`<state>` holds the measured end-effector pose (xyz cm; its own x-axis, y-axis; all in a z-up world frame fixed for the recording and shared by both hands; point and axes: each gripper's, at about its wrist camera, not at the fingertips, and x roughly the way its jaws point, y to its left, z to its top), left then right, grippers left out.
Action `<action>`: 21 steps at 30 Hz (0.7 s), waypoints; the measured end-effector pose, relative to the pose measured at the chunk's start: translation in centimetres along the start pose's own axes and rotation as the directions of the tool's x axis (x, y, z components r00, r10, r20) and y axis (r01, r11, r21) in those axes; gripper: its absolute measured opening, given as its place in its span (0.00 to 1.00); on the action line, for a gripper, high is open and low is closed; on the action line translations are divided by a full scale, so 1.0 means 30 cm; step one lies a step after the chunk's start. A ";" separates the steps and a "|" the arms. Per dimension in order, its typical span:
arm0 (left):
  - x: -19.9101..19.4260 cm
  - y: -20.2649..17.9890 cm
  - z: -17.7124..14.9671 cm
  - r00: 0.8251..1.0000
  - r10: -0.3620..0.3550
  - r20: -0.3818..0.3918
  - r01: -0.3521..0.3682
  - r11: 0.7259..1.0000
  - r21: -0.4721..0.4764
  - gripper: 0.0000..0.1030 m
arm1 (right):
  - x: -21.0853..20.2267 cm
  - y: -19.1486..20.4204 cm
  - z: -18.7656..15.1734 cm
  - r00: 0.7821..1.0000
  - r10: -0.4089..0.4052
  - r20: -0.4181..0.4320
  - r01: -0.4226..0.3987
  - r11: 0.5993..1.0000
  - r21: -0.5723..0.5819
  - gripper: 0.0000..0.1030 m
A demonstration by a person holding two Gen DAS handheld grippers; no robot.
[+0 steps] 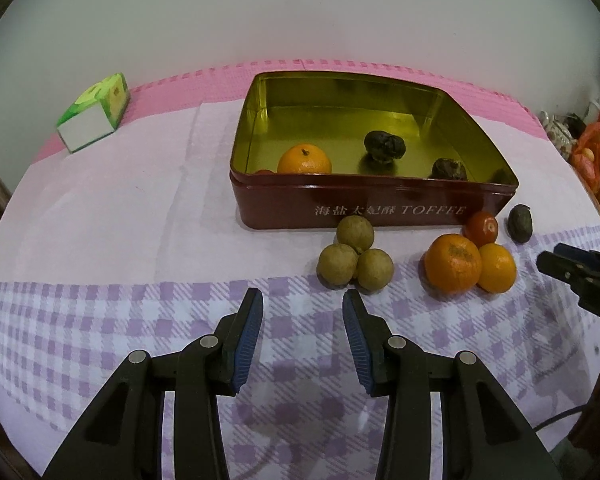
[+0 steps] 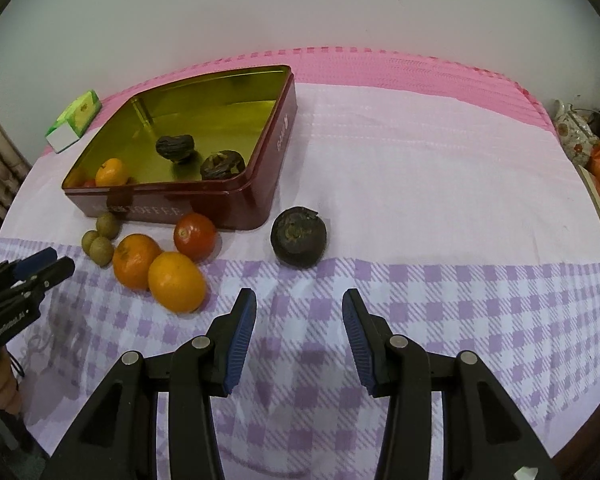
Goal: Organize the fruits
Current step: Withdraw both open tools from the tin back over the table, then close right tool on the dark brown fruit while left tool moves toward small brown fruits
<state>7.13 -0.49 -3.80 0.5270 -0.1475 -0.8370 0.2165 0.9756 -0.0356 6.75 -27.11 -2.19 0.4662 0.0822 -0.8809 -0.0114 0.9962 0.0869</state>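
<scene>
A dark red toffee tin (image 1: 352,210) (image 2: 256,196) with a gold inside holds an orange (image 1: 304,159), two dark fruits (image 1: 384,145) and a bit of red fruit at its near left corner. In front of it lie three tan longans (image 1: 355,258) (image 2: 98,239), two oranges (image 1: 453,264) (image 2: 176,282), a red tomato (image 1: 481,228) (image 2: 194,236) and a dark round fruit (image 1: 520,223) (image 2: 299,237). My left gripper (image 1: 303,304) is open and empty, just short of the longans. My right gripper (image 2: 299,306) is open and empty, just short of the dark fruit.
A green and white carton (image 1: 94,118) (image 2: 73,122) lies at the back left of the checked tablecloth (image 1: 100,320). Orange bags and a patterned pot (image 2: 572,128) stand off the table's right edge. A white wall runs behind.
</scene>
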 end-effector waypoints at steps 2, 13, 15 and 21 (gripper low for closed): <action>0.009 -0.002 0.000 1.000 -0.004 -0.007 0.005 1.000 0.005 0.42 | 0.019 0.001 0.010 1.000 0.002 -0.006 -0.002 1.000 -0.001 0.41; 0.025 -0.041 0.005 0.999 -0.030 -0.020 0.031 0.999 0.018 0.43 | 0.091 -0.001 0.060 1.000 -0.001 -0.018 0.001 1.000 -0.009 0.42; 0.029 -0.043 0.007 0.999 -0.031 -0.022 0.032 0.999 0.018 0.43 | 0.098 0.004 0.067 1.000 -0.005 -0.014 0.005 1.000 -0.016 0.42; 0.034 -0.041 0.012 0.999 -0.027 -0.029 0.027 0.999 0.017 0.45 | 0.121 0.019 0.093 1.000 -0.016 -0.004 0.016 0.999 -0.034 0.41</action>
<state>7.71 -1.91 -4.43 0.4967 -0.1686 -0.8514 0.2448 0.9683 -0.0489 10.91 -26.32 -4.04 0.4624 0.0665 -0.8841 -0.0344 0.9978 0.0571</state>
